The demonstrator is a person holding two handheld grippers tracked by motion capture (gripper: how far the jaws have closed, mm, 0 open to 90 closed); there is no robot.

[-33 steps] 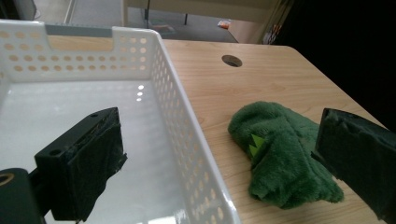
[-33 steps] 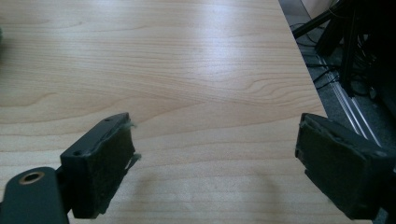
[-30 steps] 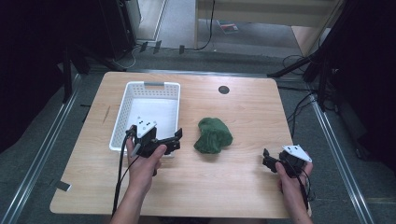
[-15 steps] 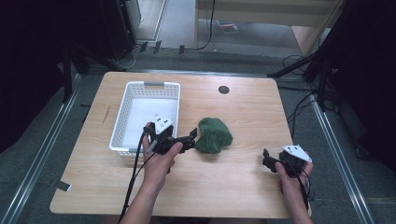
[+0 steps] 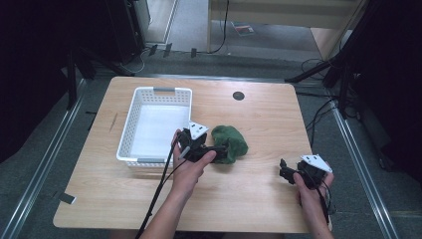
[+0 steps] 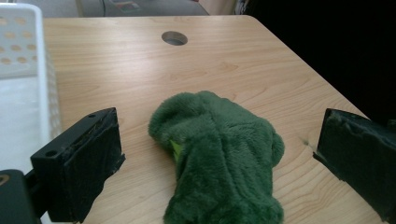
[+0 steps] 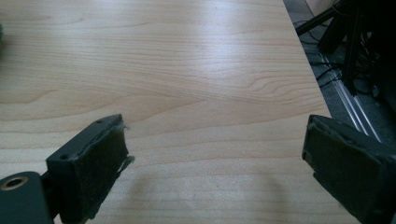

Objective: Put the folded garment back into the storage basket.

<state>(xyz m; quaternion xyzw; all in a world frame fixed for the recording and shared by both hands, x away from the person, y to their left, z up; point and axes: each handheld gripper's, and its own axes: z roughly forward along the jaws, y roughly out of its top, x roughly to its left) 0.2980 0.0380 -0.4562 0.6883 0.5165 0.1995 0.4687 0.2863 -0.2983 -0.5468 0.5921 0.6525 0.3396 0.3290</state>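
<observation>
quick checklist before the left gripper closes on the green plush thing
1. Left gripper open wide: ok.
2. Green plush toy between the jaws: ok, a jaw on either side, neither touching it.
3. Toy lies flat on the table, nothing on top of it: ok.
4. White basket beside the toy, no load inside: ok.
5. Right gripper open, apart from the toy, near the table's right edge: ok.
6. Jaws low enough to catch the plush: cannot tell.
</observation>
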